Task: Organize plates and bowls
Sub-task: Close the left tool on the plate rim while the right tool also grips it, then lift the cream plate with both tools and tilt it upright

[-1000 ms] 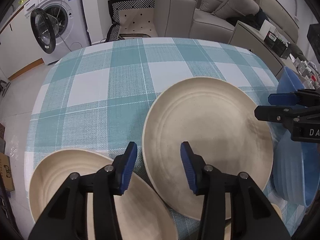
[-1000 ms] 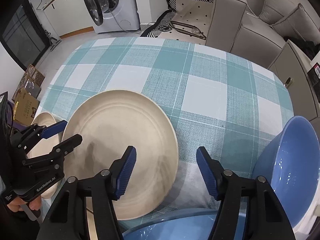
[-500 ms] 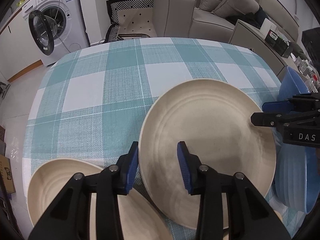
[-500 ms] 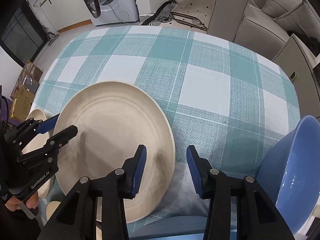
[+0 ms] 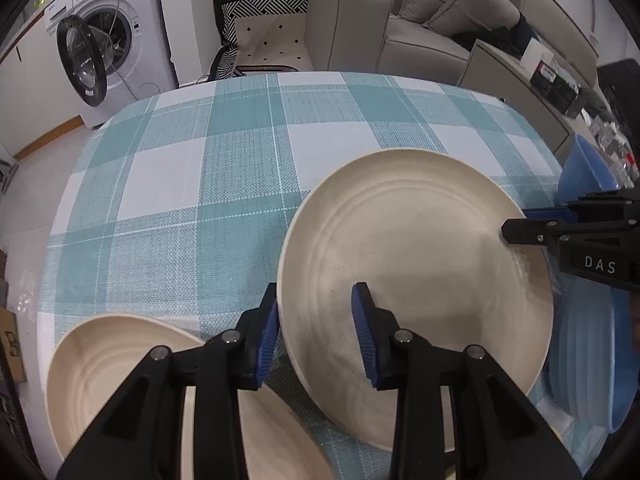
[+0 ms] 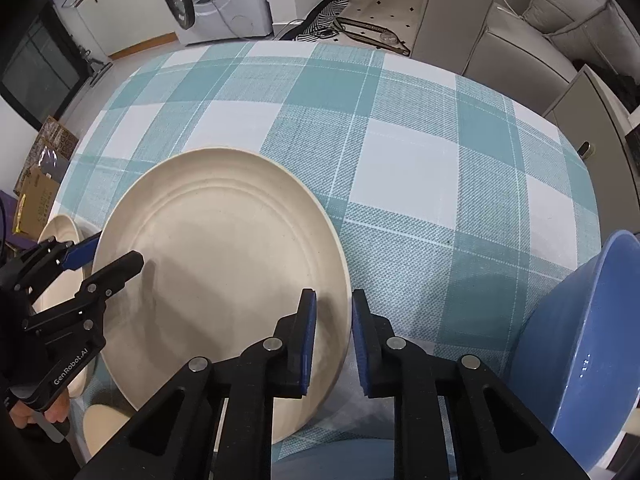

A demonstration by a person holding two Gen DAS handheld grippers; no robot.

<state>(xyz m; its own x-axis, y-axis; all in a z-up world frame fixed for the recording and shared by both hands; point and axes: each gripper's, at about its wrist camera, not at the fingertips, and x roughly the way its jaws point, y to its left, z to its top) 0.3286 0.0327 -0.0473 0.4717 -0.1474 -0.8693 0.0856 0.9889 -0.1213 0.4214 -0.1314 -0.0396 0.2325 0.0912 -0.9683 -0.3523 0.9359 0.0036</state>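
A large cream plate (image 5: 420,272) lies on the checked tablecloth; it also shows in the right wrist view (image 6: 216,272). My left gripper (image 5: 316,332) straddles the plate's left rim, jaws apart, one finger under the edge and one over it. My right gripper (image 6: 332,336) straddles the plate's right rim, jaws narrowed around the edge but with a gap still showing. A second cream plate (image 5: 120,380) lies at the near left. A blue bowl (image 6: 580,340) stands at the right, and blue plates (image 5: 576,360) lie near it.
The teal and white checked table (image 5: 224,168) stretches away beyond the plates. A small cream dish (image 6: 104,424) sits at the near left edge. A washing machine (image 5: 100,48) and a grey sofa (image 5: 400,20) stand behind the table.
Both grippers moved in onto the large plate's opposite rims. The right jaws narrowed a lot around the rim; the left jaws narrowed slightly and one finger slid under the edge.
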